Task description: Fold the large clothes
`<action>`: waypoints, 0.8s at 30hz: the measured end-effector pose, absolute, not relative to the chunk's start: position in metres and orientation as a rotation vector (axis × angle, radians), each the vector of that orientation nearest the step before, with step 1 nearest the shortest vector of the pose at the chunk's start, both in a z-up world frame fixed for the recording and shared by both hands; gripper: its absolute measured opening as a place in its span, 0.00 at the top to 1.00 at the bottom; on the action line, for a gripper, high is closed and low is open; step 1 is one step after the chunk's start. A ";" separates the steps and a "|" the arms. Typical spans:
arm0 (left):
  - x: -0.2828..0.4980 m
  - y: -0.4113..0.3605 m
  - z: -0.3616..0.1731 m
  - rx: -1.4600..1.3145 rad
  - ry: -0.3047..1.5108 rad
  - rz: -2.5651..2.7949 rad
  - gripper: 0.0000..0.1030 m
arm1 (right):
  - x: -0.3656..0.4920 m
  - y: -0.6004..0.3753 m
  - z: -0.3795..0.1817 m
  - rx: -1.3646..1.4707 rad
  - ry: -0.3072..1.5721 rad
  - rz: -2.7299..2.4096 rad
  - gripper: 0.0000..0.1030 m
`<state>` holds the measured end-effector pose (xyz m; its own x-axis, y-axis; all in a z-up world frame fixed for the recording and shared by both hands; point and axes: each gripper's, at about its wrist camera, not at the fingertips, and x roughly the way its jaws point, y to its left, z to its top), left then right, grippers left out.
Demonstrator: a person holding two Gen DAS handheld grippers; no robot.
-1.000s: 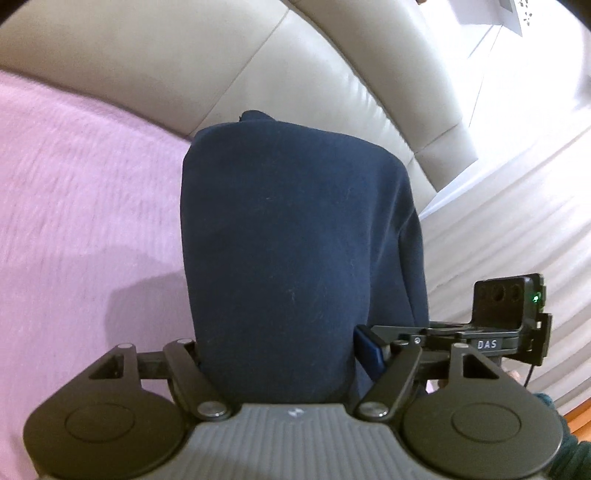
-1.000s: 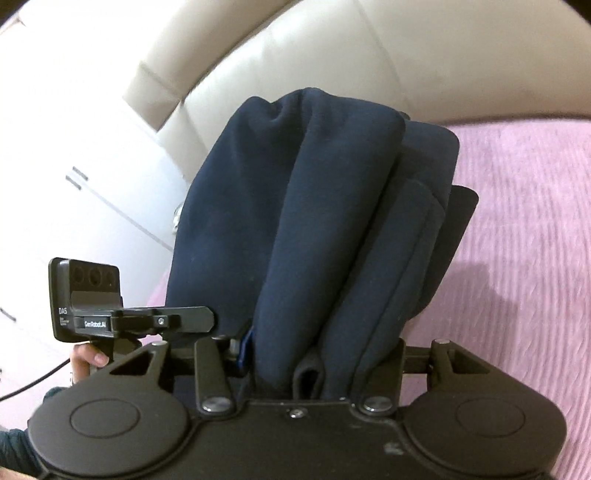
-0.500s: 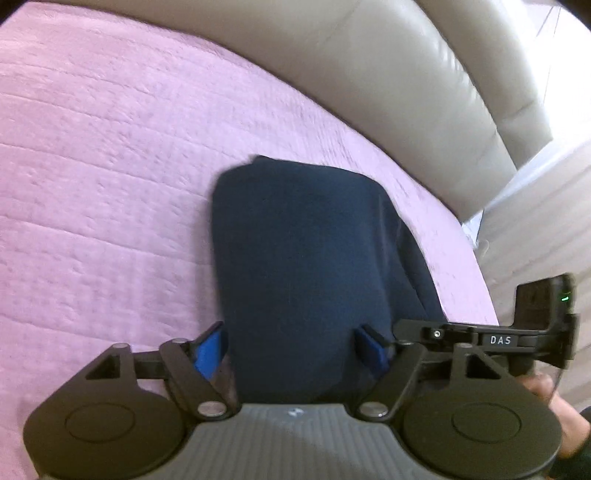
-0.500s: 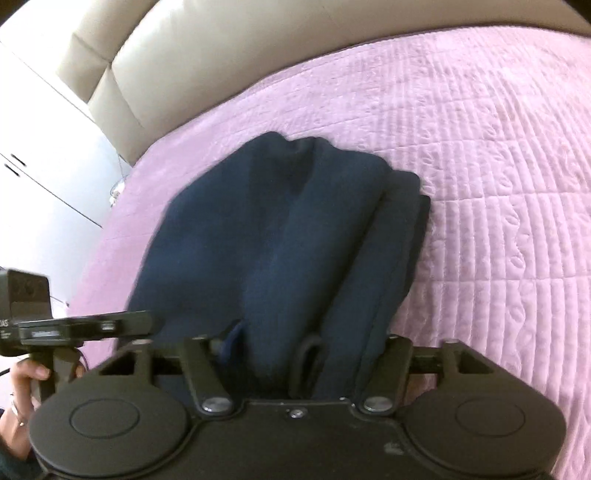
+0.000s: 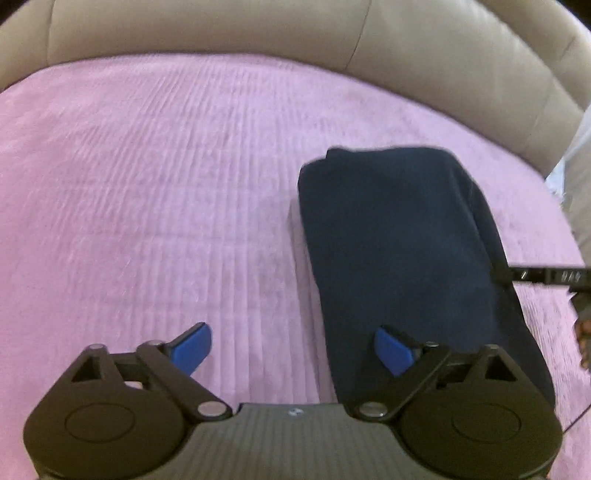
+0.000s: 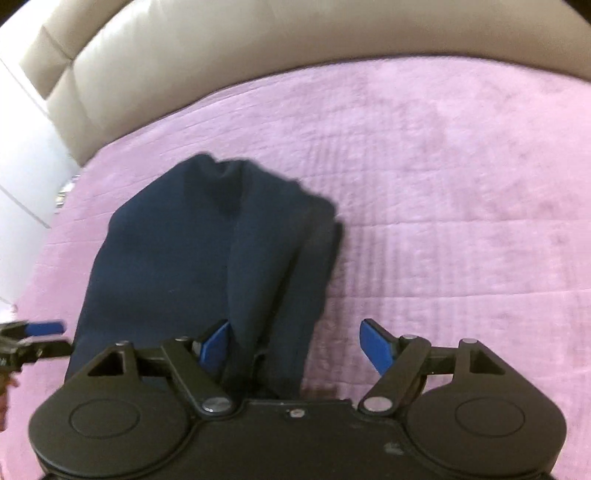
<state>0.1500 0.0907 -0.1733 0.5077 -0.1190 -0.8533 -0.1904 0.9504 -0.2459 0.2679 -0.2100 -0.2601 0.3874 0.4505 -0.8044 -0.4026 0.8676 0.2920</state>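
Note:
A folded navy garment lies flat on the pink quilted bedspread, to the right in the left wrist view. It also shows in the right wrist view at left centre, with thick folds on its right side. My left gripper is open and empty, its right blue pad over the garment's near edge. My right gripper is open; the garment's near end lies between its jaws, beside the left pad, not clamped.
A beige leather headboard runs along the far side of the bed; it shows in the right wrist view too. White cabinet fronts stand left of the bed. The other gripper's bar pokes in from the right.
Both grippers brought the garment down onto the bedspread, then opened and let go of it. The left gripper has shifted left off the garment.

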 end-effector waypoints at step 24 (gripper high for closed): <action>0.075 0.027 -0.103 -0.107 1.105 0.016 0.06 | 0.122 -0.150 -0.185 -0.237 1.210 0.673 0.04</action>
<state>0.0745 0.0268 -0.1025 0.4496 -0.0405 -0.8923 -0.0657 0.9948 -0.0782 0.1216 -0.1499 -0.1850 0.1897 0.3512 -0.9169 -0.5934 0.7850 0.1779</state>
